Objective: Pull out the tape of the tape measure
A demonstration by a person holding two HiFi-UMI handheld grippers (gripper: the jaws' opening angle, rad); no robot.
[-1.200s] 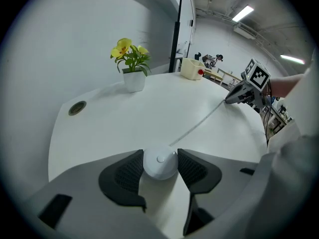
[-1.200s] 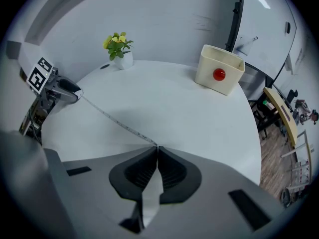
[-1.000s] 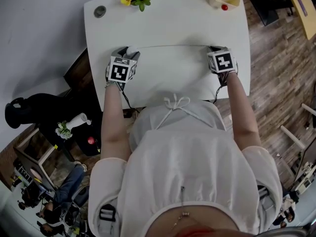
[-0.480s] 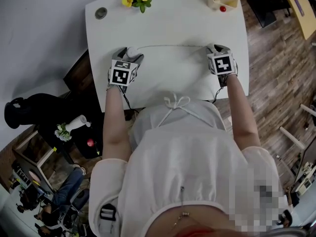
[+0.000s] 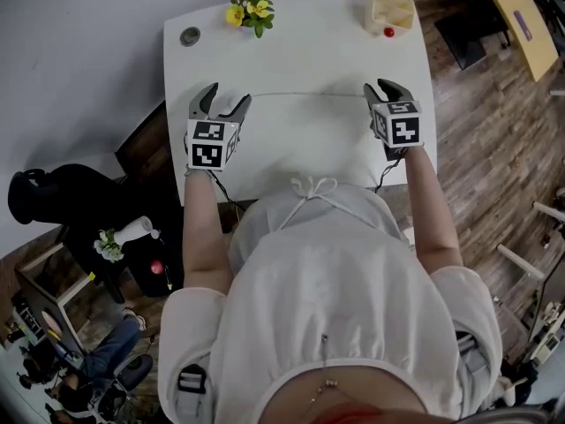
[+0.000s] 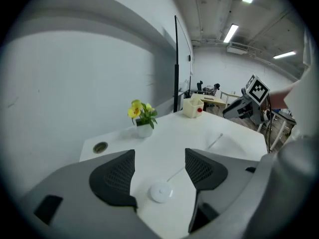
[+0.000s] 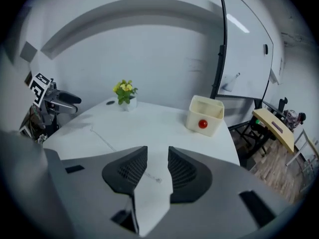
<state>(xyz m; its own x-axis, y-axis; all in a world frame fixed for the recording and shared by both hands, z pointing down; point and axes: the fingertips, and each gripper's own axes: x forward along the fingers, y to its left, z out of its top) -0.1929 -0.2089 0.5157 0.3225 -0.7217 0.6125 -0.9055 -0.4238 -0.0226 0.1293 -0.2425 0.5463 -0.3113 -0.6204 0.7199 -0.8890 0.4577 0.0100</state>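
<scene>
**Task status.** We judge the pull-out itself to be done. The thin pale tape [image 5: 305, 94] lies drawn out in a nearly straight line across the white rectangular desk [image 5: 300, 47], running left to right between the two grippers. The small round white tape measure [image 6: 160, 192] rests flat on the desk at the left end of that line, and the tape leaves it toward the right.

**Left gripper** [image 6: 159, 154]. The fingers have just been opening and stand wide apart, released. We see the tape measure through the gap, on the desk below. The pads do not touch it.

**Right gripper** [image 7: 157, 151]. The fingers have just parted and then drawn in slightly, leaving a narrower gap, released. The free end of the tape lies on the desk beneath the gap, and nothing is grasped.

Both grippers hang above the desk, clear of the tape.

**Remaining work.** In our judgement nothing is left to do on the tape itself. We cannot tell whether the tape is locked in place.

**Other items.** The small pot of yellow flowers [image 5: 250, 9] and the cream open box [image 5: 390, 11] sit at the far edge, well apart from the tape.
</scene>
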